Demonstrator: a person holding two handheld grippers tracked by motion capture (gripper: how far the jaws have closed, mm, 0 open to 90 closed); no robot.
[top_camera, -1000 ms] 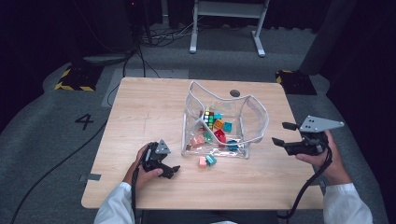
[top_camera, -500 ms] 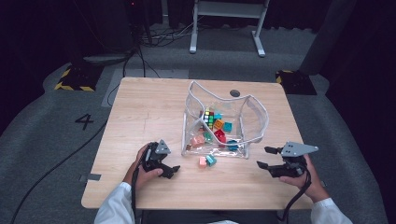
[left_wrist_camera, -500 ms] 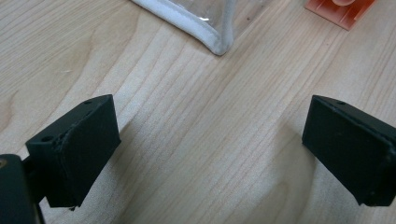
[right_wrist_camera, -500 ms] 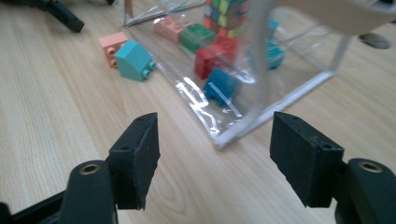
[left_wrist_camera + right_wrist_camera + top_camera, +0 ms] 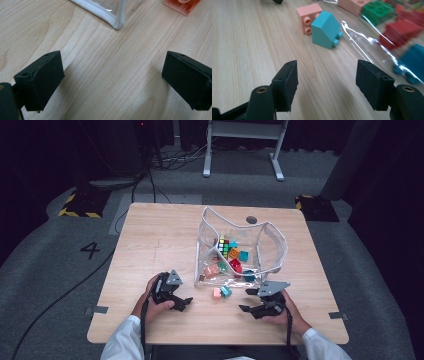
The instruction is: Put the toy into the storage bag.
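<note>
A clear plastic pouch lies open on the wooden table, holding several coloured bricks and a puzzle cube. Just outside its near edge lie a pink brick and a teal brick. My right gripper sits low over the table to their right, pointing at them. Its jaws have just been closing a little and stand open with nothing between them. In the right gripper view the pink brick and teal brick lie ahead of the right gripper. My left gripper rests open near the pouch's corner.
Inside the pouch, green, red and blue bricks show through the plastic. A pink brick lies beyond the left gripper. Bare wood spans the table's left half. A dark round mark sits behind the pouch.
My right gripper has come down and leftward from the table's right edge to a spot just right of the two loose bricks. The left gripper has stayed put.
</note>
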